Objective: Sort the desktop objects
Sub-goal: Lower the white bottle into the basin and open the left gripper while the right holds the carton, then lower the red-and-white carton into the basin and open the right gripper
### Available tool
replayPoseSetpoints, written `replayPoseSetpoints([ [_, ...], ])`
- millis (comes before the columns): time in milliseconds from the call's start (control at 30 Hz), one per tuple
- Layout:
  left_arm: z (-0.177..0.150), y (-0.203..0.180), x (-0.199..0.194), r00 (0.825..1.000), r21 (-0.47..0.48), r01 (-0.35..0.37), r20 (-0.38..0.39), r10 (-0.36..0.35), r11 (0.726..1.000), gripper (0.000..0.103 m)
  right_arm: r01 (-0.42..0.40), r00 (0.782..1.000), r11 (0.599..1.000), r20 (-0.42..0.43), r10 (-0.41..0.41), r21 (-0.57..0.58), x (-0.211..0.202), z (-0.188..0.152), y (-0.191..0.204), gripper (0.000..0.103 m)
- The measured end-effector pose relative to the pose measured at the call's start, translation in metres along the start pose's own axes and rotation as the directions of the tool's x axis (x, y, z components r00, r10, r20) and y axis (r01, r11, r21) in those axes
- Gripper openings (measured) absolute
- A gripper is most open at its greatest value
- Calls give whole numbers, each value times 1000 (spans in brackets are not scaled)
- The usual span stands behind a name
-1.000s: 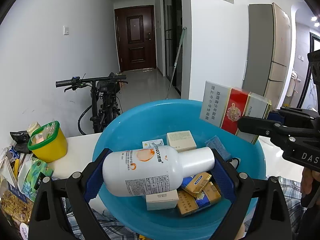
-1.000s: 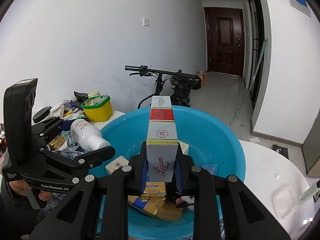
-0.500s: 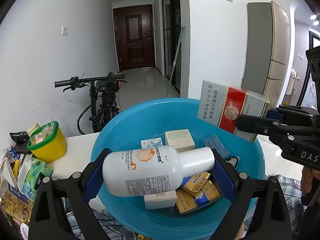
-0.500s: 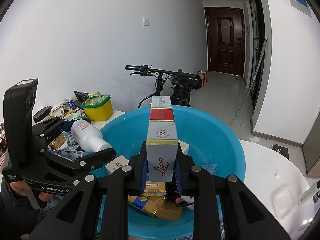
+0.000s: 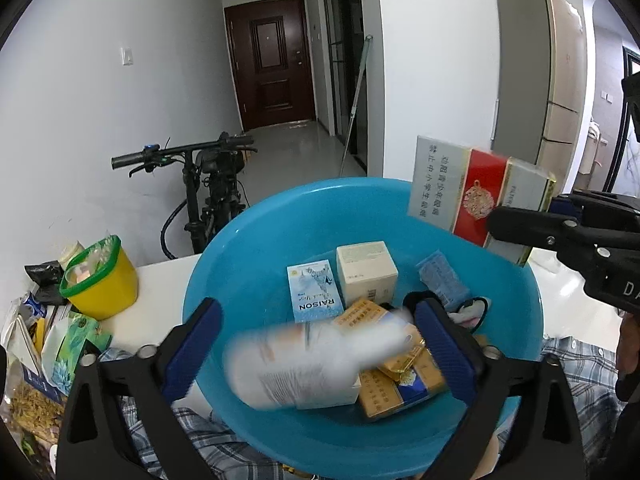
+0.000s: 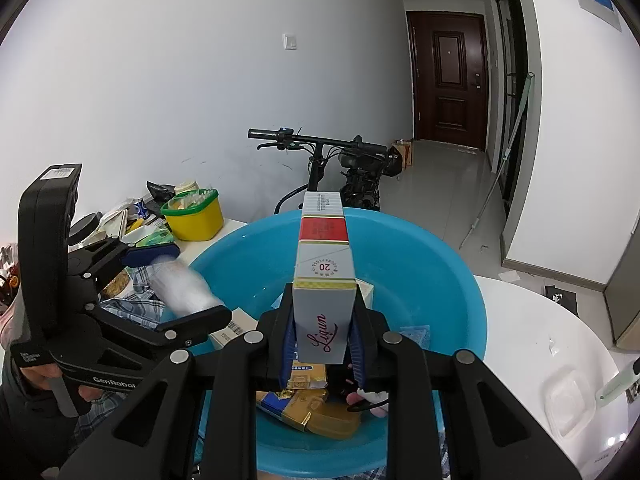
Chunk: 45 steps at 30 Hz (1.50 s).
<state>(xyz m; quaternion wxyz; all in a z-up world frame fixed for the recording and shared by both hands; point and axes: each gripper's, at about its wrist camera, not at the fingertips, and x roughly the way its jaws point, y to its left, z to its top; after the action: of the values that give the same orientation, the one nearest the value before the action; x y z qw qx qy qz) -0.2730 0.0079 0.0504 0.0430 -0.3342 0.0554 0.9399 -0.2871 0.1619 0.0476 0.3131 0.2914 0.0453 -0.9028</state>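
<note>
A white bottle (image 5: 304, 364), blurred in motion, is dropping from between the opening jaws of my left gripper (image 5: 318, 320) over the blue basin (image 5: 280, 208); its blue pads no longer press on it. In the right wrist view the same bottle (image 6: 180, 288) sits low between the left gripper (image 6: 176, 286) fingers. My right gripper (image 6: 322, 340) is shut on a long white-and-red cigarette carton (image 6: 324, 272), held above the basin (image 6: 460, 280). The carton (image 5: 472, 196) also shows at the right of the left wrist view. Several small boxes and gold packs (image 5: 400, 388) lie in the basin.
A yellow tub with a green rim (image 5: 100, 284) and snack bags (image 5: 60, 344) crowd the table's left side. A bicycle (image 5: 208, 184) stands behind the white table (image 6: 540, 320). Plaid cloth (image 5: 192, 440) lies under the basin. A clear lid (image 6: 572, 404) rests at the right.
The left gripper's jaws have spread wider and the white bottle has slipped down out of them toward the basin. The right gripper and its carton have not moved.
</note>
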Motion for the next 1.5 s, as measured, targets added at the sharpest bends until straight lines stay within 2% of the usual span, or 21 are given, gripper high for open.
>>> replayPoseSetpoints([
  [133,2,2,-7,999,-15,23,30,-23,1000,103,1,1000,1000,2,-1,1,-1,0,0,21],
  [433,5,11,-13,998,-57,48,42,-45,997,103,3,1000,1000,-1,-3,-1,1,1,1,21],
  [1500,6,8,-15,999,-40,36,42,-34,999,103,-16,1000,1000,-8,16,-6,1,0,2,21],
])
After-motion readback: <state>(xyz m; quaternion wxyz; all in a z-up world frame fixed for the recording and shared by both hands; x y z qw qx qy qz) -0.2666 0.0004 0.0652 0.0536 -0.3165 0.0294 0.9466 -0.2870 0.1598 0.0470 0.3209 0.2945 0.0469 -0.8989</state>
